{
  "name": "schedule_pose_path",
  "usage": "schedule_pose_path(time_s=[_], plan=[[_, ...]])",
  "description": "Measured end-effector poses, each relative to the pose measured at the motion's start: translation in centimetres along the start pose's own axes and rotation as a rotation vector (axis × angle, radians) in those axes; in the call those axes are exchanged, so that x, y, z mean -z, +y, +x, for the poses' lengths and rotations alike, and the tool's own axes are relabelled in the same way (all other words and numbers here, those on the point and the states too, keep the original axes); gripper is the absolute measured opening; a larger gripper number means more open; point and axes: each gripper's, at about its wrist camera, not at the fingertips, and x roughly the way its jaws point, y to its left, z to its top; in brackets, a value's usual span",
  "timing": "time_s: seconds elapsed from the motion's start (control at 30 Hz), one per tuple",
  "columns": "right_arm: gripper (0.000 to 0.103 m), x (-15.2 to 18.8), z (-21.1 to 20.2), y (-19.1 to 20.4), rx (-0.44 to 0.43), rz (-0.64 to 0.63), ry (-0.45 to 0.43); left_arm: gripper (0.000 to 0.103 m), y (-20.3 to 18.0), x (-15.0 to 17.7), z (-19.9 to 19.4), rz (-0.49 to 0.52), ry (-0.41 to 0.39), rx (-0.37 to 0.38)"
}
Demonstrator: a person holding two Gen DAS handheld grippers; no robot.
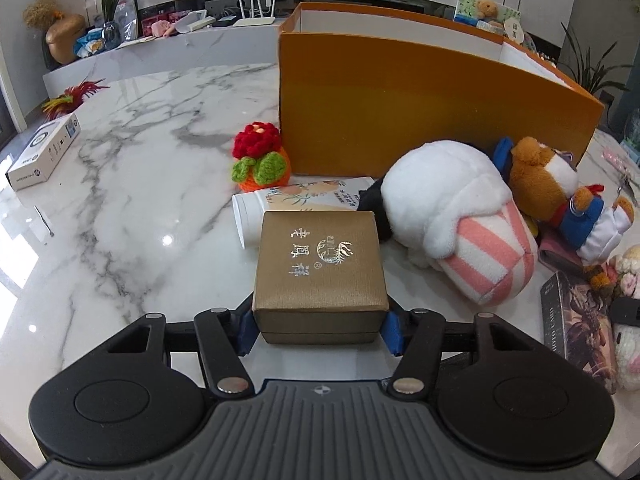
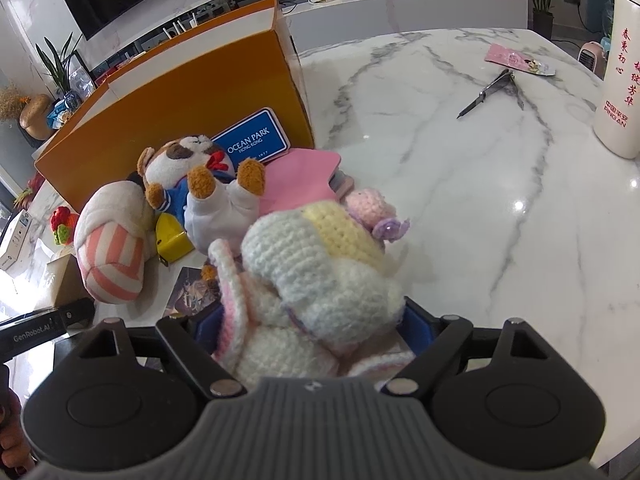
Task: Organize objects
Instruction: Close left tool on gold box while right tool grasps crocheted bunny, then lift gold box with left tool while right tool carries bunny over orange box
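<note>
Left gripper [image 1: 320, 330]: fingers clamp brown box [image 1: 320, 268], extending toward 12 o'clock. Right gripper [image 2: 316, 330]: fingers grip crocheted doll [image 2: 320, 280].

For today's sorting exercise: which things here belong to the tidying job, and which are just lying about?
Job: brown gift box, crocheted doll, orange box, striped plush, dog plush, white bottle.

Lying about: scissors, router, potted plant.
</note>
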Motion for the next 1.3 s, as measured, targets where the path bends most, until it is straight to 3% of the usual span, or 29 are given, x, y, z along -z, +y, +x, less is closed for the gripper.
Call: schedule_pose_path(time_s=[0.27, 0.77, 1.0, 1.17, 1.3], plan=[[0.085, -0.1, -0.2, 0.0, -0.005, -0.003, -0.01, 0.068, 1.3, 0.0, -0.5, -0.066, -0.006, 0.044], [0.079, -0.3, -2.4, -0.1, -0.028, -0.025, -0.062, 0.068, 0.4, -0.3, -3.3, 0.015, -0.1, 0.03], [0.079, -0.9, -5.4, 0.2, -0.081, -0.034, -0.145, 0.068, -0.5, -1.0, -5.9, 0.072, -0.174, 0.063], [0.079, -3.5, -8.4, 2.0, -0.125, -0.085, -0.251, 0.068, -1.6, -4.4, -8.5, 0.108, -0.25, 0.089], [0.079, -8.4, -8.9, 4.3, -0.172, -0.157, -0.281, 0.068, -2.4, -9.8, -8.5, 0.129, -0.266, 0.13]])
